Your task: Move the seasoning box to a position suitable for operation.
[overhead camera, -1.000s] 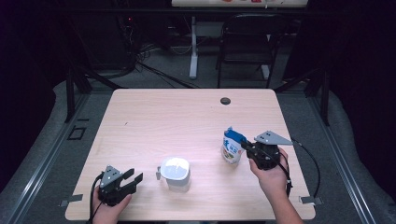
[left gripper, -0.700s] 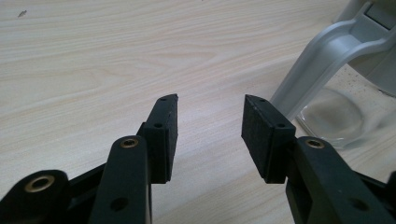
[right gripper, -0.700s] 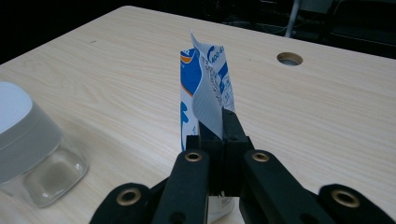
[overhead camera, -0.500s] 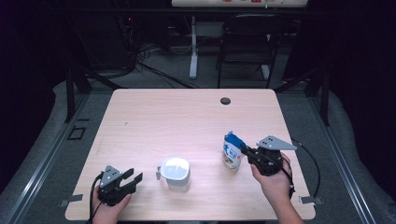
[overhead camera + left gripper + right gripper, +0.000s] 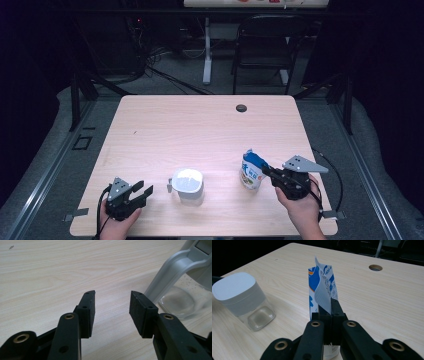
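Your right gripper (image 5: 329,305) is clamped on only the thin top flap of the blue-and-white paper carton (image 5: 252,171), standing right of the clear white-lidded jug (image 5: 188,185); a jerk could tear it. Your left gripper (image 5: 112,305), jaws apart, holds nothing

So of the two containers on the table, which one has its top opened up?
The blue-and-white paper carton: its top flap stands unfolded, pinched in the right gripper. The clear plastic jug has its flat white lid on, near the open left gripper.
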`<state>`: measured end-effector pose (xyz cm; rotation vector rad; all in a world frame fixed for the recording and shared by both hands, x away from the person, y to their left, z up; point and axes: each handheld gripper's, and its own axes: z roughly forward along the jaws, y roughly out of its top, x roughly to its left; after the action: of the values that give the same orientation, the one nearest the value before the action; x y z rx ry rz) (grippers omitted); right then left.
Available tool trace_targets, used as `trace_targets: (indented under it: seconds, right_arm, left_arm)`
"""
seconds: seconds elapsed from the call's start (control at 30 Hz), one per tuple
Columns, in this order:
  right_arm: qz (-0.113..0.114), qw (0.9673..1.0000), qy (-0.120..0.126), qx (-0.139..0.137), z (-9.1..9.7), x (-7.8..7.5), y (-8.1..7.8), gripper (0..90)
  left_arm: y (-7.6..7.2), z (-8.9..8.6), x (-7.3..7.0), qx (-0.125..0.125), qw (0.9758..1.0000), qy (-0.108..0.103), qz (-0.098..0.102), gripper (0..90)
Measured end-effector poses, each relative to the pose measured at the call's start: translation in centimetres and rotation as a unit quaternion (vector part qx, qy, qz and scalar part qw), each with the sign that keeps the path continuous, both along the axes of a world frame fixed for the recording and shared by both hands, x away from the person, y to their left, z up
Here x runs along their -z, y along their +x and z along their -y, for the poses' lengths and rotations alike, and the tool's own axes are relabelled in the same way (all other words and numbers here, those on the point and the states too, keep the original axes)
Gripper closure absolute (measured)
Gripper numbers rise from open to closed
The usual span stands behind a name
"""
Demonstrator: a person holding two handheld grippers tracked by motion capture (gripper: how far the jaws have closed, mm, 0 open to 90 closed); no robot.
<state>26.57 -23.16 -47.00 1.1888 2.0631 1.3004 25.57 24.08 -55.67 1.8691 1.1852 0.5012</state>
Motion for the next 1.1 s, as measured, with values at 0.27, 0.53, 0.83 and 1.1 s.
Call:
trace_targets:
  seconds: [0.27,0.53,0.83,1.1]
  right_arm:
    - [0.001,0.9999,0.013,-0.002,0.8,0.3,-0.8,90.0]
    - [0.022,0.9997,0.011,0.005,0.6,0.6,-1.0,87.3]
    - [0.028,0.9994,0.016,0.012,0.2,1.2,-0.9,73.5]
    - [0.03,0.9993,0.015,0.014,0.1,2.5,-0.9,60.0]
  left_arm:
    - [0.1,0.1,0.3,0.002,1.0,-0.004,0.002,56.3]
    - [0.1,-0.2,0.2,0.006,0.9999,-0.008,0.006,55.8]
    - [0.0,-0.4,-0.1,0.005,0.9999,-0.007,0.007,55.4]
    - [-0.2,-0.4,-0.2,0.002,0.9999,-0.005,0.009,55.4]
